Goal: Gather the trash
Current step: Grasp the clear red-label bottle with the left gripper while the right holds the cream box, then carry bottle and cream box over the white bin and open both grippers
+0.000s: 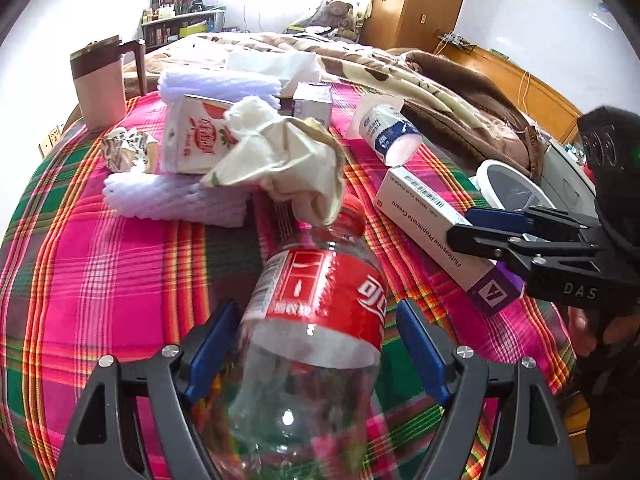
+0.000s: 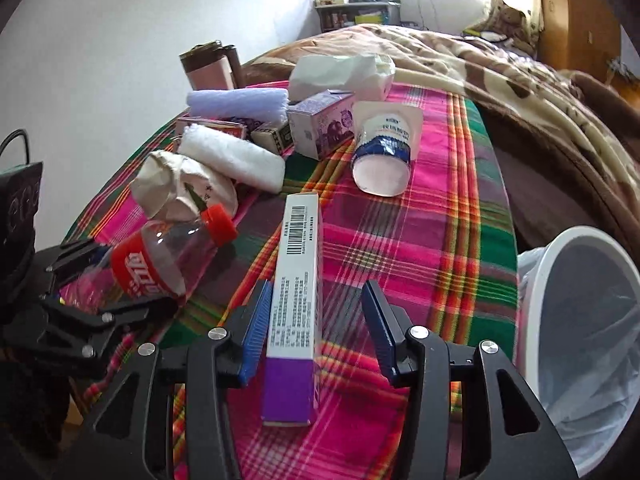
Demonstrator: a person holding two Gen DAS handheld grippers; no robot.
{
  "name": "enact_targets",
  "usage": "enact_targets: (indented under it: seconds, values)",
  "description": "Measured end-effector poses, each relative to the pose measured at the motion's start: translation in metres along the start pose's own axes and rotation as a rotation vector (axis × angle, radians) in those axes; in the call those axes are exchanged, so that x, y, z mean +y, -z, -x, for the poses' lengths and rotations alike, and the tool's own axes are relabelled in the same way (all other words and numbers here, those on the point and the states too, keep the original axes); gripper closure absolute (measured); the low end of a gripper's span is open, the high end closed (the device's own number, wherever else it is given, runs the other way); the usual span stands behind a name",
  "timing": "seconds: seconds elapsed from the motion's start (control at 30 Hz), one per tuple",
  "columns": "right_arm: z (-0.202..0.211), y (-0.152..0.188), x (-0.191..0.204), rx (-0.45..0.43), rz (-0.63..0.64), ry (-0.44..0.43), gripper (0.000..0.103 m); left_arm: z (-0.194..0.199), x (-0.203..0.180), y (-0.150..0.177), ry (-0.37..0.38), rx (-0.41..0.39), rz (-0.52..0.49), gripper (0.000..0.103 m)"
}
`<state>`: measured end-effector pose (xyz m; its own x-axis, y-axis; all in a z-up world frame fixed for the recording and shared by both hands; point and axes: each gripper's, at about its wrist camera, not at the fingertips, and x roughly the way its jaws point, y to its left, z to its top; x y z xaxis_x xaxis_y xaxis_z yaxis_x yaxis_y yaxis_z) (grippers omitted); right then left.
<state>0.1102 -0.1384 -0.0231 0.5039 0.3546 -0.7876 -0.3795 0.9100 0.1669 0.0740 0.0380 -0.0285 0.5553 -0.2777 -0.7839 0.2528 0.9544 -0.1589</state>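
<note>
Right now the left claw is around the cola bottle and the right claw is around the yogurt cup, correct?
Not quite. The right claw is around the long medicine box, not the yogurt cup, which lies farther up the table. The right wrist view shows it. The left claw is indeed around the cola bottle.

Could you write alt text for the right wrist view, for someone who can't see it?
An open right gripper straddles a long white and purple medicine box lying on a plaid tablecloth. Beyond lie an empty cola bottle, a tipped yogurt cup and cartons; a lined white bin stands right.
</note>
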Motion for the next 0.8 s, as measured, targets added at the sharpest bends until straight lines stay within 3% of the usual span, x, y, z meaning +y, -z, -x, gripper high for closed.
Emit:
enact_targets:
  seconds: [0.13,0.2,0.27,0.37,0.8]
  values:
    - [-0.002,0.006,0.005,-0.012,0.007,0.026,0.06,-0.007,0.0,0.005,-0.026,0.033,0.009,0.021]
    - [-0.002,0.008,0.007,-0.013,0.012,0.017,0.08,-0.005,0.001,0.006,-0.026,0.027,0.022,0.024]
    - [0.0,0.011,0.008,-0.028,0.005,0.026,0.08,-0.002,0.002,0.005,-0.024,0.017,0.035,0.035]
    - [0.009,0.014,0.006,-0.068,-0.017,0.015,0.081,0.0,-0.002,0.008,-0.026,0.008,0.033,0.038]
    - [0.052,0.04,-0.007,-0.188,-0.099,0.058,0.081,0.026,-0.039,0.014,0.031,-0.07,0.025,0.038]
